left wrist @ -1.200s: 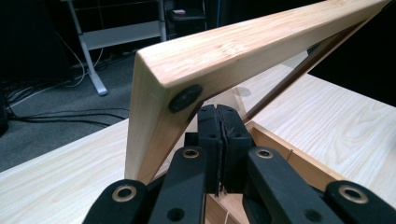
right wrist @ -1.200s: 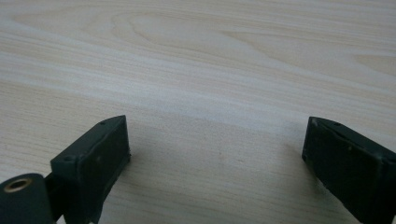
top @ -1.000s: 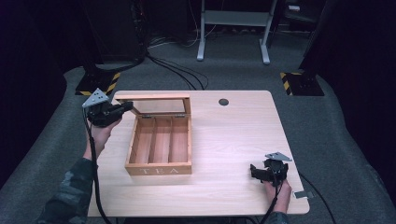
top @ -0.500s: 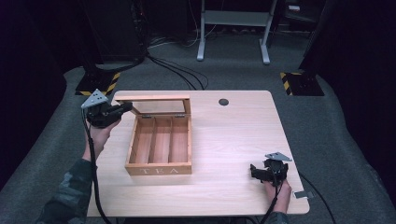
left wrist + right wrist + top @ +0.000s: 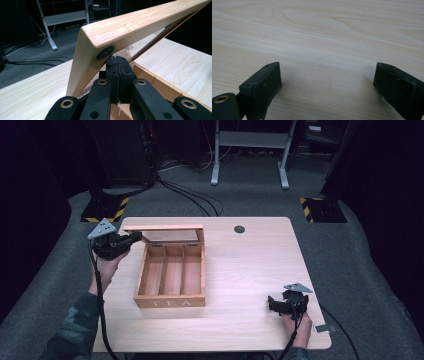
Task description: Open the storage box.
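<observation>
A wooden tea box [image 5: 170, 271] with three compartments stands on the left half of the table [image 5: 250, 265], with its lid [image 5: 165, 227] raised at the back. My left gripper [image 5: 135, 237] is at the lid's left corner. In the left gripper view its jaws [image 5: 117, 60] are shut together just under that corner of the lid [image 5: 140, 25], and the tips touch its underside. My right gripper [image 5: 280, 304] hovers low over the table's front right. Its jaws [image 5: 327, 75] stand wide open above bare wood [image 5: 324, 30], with nothing between them.
A dark round grommet [image 5: 239, 229] sits in the tabletop near the back edge. Beyond the table are floor cables, a metal stand [image 5: 250, 150] and two yellow-black striped bases [image 5: 107, 210]. A small grey piece [image 5: 322, 328] lies off the table's front right corner.
</observation>
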A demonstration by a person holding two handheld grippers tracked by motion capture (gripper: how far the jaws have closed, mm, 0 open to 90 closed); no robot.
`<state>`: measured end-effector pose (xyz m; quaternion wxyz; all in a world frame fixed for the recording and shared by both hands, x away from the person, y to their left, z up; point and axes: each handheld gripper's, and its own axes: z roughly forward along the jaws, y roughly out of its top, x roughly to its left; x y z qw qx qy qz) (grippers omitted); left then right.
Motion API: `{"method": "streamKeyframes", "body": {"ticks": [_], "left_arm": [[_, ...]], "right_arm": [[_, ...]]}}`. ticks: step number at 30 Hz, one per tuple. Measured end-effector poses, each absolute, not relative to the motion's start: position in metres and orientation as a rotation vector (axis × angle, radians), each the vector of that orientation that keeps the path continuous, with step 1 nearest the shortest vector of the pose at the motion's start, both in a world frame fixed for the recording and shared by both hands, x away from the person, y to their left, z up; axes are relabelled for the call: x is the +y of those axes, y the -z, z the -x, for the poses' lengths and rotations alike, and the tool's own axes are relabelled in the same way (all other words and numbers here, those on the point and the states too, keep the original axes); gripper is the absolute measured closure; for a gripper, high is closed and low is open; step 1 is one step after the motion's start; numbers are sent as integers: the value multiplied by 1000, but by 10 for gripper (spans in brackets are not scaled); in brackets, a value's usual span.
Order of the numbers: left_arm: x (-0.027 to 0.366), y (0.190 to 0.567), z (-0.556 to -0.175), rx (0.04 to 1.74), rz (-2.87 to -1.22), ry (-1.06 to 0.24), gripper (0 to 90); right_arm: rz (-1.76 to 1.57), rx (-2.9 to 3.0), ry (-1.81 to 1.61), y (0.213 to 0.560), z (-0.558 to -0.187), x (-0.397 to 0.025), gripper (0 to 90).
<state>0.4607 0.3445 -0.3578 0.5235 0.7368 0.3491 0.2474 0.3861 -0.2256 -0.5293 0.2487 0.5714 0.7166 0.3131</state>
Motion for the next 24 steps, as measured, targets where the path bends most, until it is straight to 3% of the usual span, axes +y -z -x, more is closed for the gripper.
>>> {"method": "streamKeyframes", "body": {"ticks": [24], "left_arm": [[340, 388, -427, 819, -1771, -620, 887]], "right_arm": [[-1561, 1954, -852, 529, -386, -226, 72]]}}
